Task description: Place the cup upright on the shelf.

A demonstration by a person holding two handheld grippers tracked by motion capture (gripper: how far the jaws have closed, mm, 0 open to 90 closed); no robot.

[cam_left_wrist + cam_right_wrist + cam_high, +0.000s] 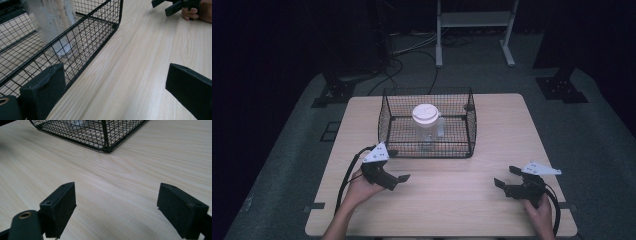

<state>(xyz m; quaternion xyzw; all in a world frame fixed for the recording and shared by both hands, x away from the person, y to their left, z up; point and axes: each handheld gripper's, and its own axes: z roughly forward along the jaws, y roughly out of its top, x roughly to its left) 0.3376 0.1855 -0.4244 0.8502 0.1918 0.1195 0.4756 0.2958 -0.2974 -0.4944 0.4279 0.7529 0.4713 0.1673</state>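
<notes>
Just beside the left hand-held gripper [398, 165] stands the basket [427, 149].

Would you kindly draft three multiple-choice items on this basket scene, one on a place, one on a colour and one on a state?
1. Where does the clear container stand?
A. inside the wire basket
B. on the bare table beside the basket
C. between a gripper's jaws

2. What colour is the container's lid?
A. black
B. white
C. red

3. How do the jaws of the left gripper and the right gripper stand?
A. both open
B. both shut
C. left shut, right open

Answers: 1 A, the mesh walls surround the container in the high view. 2 B, the lid looks white from above. 3 A, each gripper view shows bare table between its two spread jaws.
</notes>
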